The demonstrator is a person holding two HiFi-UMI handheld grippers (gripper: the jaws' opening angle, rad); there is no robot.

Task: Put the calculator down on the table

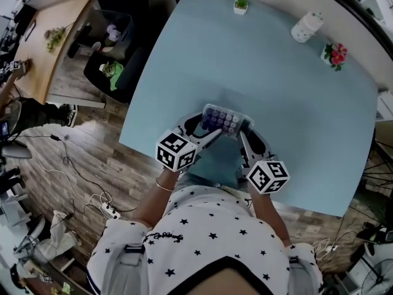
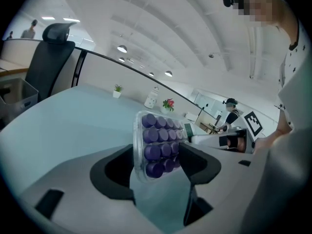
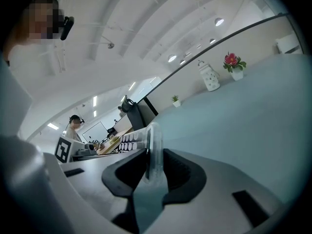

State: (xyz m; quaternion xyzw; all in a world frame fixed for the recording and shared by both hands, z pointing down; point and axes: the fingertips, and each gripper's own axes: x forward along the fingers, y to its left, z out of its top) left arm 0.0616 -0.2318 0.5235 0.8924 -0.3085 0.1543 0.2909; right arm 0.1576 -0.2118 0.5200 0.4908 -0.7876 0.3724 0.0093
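Left gripper [image 1: 202,131] and right gripper [image 1: 249,137] both clamp the calculator [image 1: 222,119], its near edge hidden

- The table [image 1: 295,121] had a pale blue top with rounded corners and stood on a wood-plank floor [image 1: 80,146].
- A small green plant in a white pot [image 1: 241,5] stood upright near the table's far edge, toward its left end.
- A white jar [image 1: 306,27] stood further right along that far edge, well apart from the plant.
- A pot of red flowers [image 1: 334,54] stood near the jar, closer to the table's far right corner.
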